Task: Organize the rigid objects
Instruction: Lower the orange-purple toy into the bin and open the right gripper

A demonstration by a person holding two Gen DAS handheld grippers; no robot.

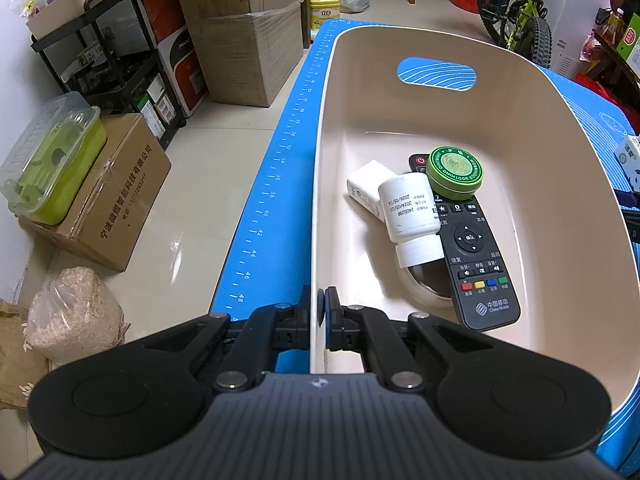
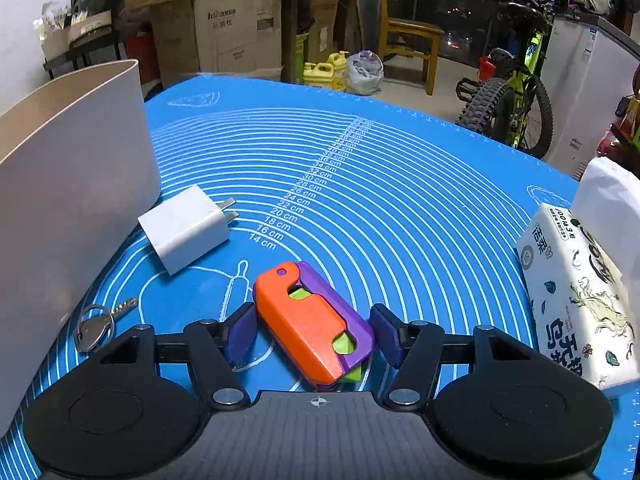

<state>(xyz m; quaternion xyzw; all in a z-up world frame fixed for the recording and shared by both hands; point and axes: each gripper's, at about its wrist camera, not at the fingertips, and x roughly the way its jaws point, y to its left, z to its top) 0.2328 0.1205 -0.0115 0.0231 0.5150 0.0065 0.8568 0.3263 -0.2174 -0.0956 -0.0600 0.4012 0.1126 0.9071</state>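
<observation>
The orange-and-purple toy (image 2: 314, 324) lies flat, its long axis slanting from near-right to far-left. The right gripper (image 2: 314, 330) straddles it, spread, pads apart from it. The left gripper (image 1: 320, 312) pinches the bin (image 1: 520, 128) wall.

both wrist views look down, sharing the bin (image 1: 520, 128).

We've got the left gripper (image 1: 321, 312) clamped on the near rim of the beige bin (image 1: 520, 128); inside it a black remote (image 1: 476, 256), white bottle (image 1: 408, 216), green tin (image 1: 454, 174) and white charger (image 1: 366, 188) sit piled together
</observation>
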